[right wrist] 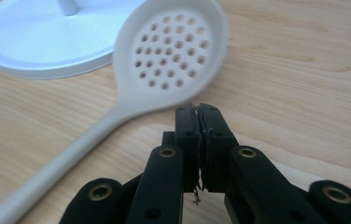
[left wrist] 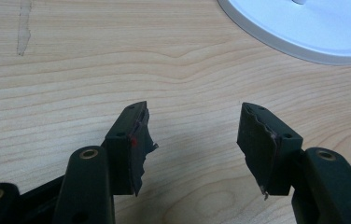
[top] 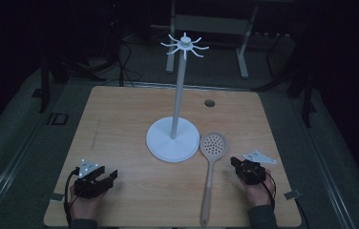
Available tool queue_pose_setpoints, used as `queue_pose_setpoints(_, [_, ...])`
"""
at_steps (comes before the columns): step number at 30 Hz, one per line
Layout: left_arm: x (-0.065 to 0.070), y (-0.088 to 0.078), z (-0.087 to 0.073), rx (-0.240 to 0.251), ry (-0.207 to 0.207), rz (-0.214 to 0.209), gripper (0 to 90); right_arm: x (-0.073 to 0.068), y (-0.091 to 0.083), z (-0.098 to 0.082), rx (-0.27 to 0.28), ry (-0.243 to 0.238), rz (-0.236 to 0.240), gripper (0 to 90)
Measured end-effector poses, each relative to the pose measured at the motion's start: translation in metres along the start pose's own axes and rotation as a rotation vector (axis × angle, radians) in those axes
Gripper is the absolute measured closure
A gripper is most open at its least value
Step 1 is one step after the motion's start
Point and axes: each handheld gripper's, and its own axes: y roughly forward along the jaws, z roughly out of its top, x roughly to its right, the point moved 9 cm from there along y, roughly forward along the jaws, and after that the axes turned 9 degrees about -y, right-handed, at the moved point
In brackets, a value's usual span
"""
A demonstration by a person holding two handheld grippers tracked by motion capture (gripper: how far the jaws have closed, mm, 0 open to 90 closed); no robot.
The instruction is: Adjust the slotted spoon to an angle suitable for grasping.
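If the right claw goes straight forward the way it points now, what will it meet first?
Probably the bowl of the slotted spoon, just ahead of the shut right claw and slightly to its left in its own view. Depth is unclear, so it may only graze the bowl's edge.

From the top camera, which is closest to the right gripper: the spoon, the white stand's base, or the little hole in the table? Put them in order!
Starting from the right gripper:
1. Spoon: lies just to the gripper's left, its holed bowl nearest.
2. Base: the white round one, left of the spoon's bowl, mid-table.
3. Hole: near the table's far edge, behind the stand.
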Motion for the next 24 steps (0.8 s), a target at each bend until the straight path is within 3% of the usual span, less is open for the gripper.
queue_pose_setpoints(1, [0.000, 0.000, 0.000, 0.001, 0.001, 0.001, 43.7, -0.002, 0.000, -0.002, -0.020, 0.000, 0.027, 85.9])
queue_pose_setpoints(5, [0.000, 0.000, 0.000, -0.001, 0.003, 0.001, 43.7, -0.003, 0.000, 0.000, -0.035, 0.005, 0.048, 82.2])
queue_pose_setpoints(12, [-0.001, 0.000, 0.000, 0.004, -0.004, 0.003, 43.7, -0.006, -0.001, 0.013, -0.021, -0.033, 0.041, 79.4])
queue_pose_setpoints(20, [-0.001, -0.001, 0.000, 0.005, -0.006, 0.003, 43.8, -0.017, 0.010, 0.035, -0.018, -0.095, 0.072, 89.7])
queue_pose_setpoints(24, [-0.001, -0.001, 0.001, 0.007, -0.010, 0.004, 43.7, -0.024, 0.018, 0.044, -0.024, -0.114, 0.103, 89.8])
